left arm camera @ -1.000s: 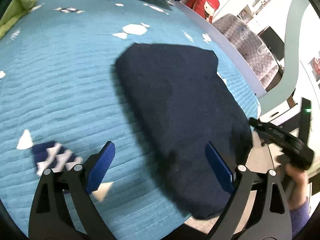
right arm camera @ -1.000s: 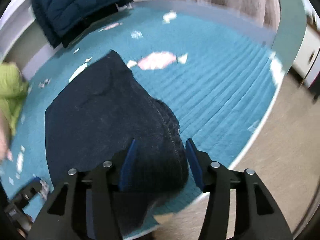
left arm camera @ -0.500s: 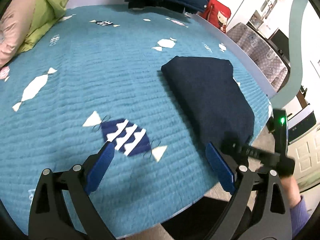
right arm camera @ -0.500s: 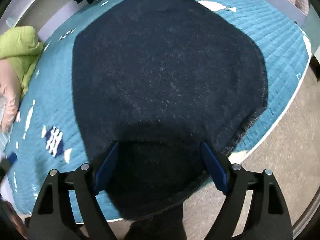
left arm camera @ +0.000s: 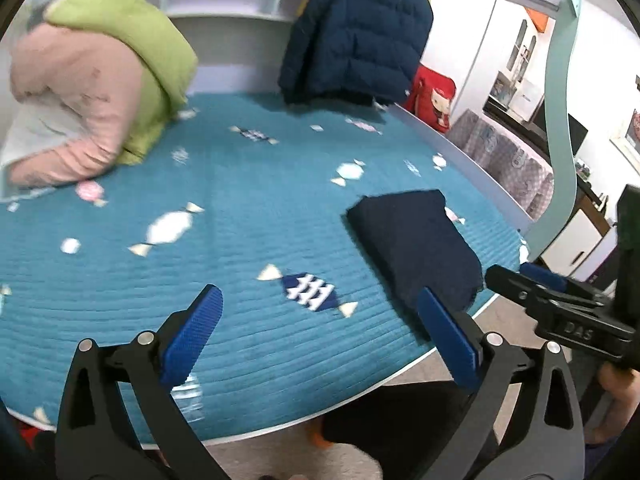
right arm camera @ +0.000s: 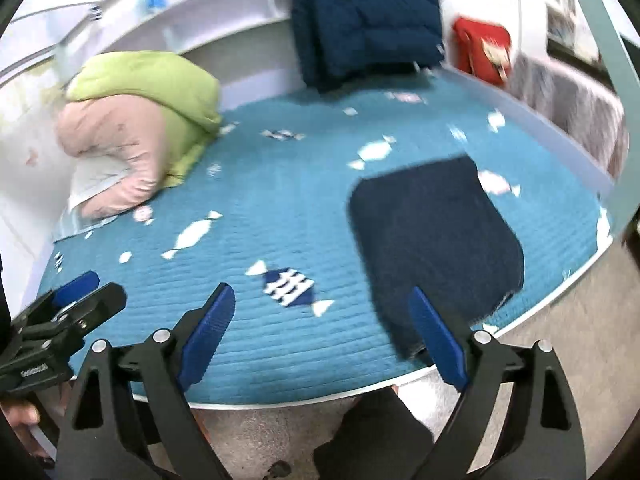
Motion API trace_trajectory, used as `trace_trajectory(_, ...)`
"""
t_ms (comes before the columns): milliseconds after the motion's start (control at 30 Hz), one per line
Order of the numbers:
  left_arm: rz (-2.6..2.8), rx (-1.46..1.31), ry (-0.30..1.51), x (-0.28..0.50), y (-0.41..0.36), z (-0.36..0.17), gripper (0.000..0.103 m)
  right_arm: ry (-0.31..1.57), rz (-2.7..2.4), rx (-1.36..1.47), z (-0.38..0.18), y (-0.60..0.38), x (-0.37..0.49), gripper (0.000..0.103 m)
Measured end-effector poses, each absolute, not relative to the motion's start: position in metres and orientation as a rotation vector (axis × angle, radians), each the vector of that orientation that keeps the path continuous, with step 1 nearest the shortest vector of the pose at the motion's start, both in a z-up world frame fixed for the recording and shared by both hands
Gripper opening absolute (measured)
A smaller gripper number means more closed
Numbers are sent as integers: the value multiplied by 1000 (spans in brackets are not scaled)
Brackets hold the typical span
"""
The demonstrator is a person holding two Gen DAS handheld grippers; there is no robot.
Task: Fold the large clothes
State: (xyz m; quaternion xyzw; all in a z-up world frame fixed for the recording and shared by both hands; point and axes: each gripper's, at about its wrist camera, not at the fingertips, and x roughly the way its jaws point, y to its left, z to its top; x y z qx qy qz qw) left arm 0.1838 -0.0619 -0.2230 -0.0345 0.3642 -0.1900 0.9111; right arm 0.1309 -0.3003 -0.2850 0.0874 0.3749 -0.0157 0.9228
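A dark navy garment (left arm camera: 416, 244) lies folded into a flat rectangle near the right front edge of the teal bed cover (left arm camera: 248, 216). It also shows in the right wrist view (right arm camera: 432, 232). My left gripper (left arm camera: 320, 332) is open and empty, held back above the bed's front edge. My right gripper (right arm camera: 324, 332) is open and empty, also held back from the bed. The right gripper shows at the right of the left wrist view (left arm camera: 556, 296). The left gripper shows at the lower left of the right wrist view (right arm camera: 60, 312).
A pink and green jacket (left arm camera: 92, 96) is heaped at the back left. A navy puffer jacket (left arm camera: 356, 36) hangs at the back. A red bag (left arm camera: 432, 96) stands beside it. The floor (right arm camera: 560, 352) lies below the bed's front edge.
Both grippers have pulled back and up from the folded garment. The right gripper, closer together over its edge a second ago, has opened wide and let it lie flat.
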Motion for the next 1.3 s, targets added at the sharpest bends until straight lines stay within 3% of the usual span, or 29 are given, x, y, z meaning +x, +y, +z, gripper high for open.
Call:
trace_trajectory(67, -355, -66, 705, 164, -47, -206, 98, 746, -37, 149, -271, -284, 118, 94)
trace_trajectory(767, -84, -18, 307, 3, 21, -56, 98, 430, 50, -6, -144, -182, -1, 95)
trace_trajectory(1300, -66, 11, 198, -46, 17, -15, 98, 300, 51, -7, -110, -185, -44, 95)
